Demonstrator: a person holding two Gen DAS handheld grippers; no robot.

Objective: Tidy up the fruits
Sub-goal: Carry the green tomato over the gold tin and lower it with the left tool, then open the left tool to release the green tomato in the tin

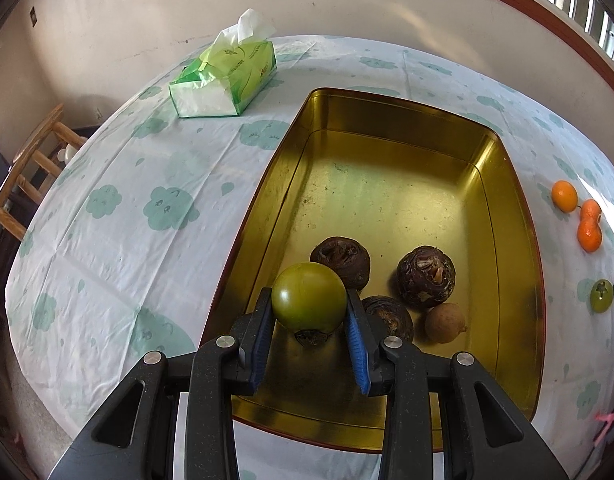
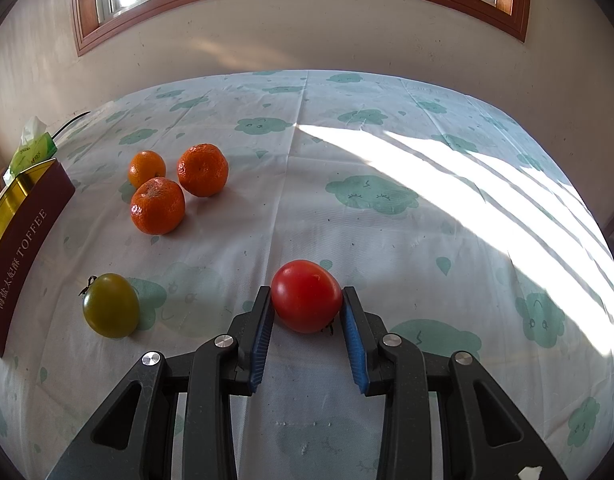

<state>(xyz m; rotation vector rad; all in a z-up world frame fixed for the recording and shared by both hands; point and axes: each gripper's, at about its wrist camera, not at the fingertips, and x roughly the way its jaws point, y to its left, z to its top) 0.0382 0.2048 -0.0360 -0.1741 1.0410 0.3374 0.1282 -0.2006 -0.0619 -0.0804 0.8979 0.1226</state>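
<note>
My left gripper [image 1: 309, 300] is shut on a green tomato [image 1: 309, 296], held over the near end of a gold tin [image 1: 507, 184]. In the tin lie three dark brown water chestnuts [image 1: 425, 276] and a small tan longan [image 1: 445, 323]. My right gripper [image 2: 307, 300] is shut on a red tomato [image 2: 306, 295] low over the tablecloth. A second green tomato [image 2: 111, 306] lies to its left, and three tangerines [image 2: 158, 205] lie farther back. The tin's dark red side [image 2: 23, 252] shows at the left edge.
A green tissue pack [image 1: 227, 76] sits on the cloud-print tablecloth [image 1: 119, 200] beyond the tin. A wooden chair [image 1: 31, 168] stands past the table's left edge. A wall and window run behind the table. Sunlight falls on the cloth's right side [image 2: 467, 184].
</note>
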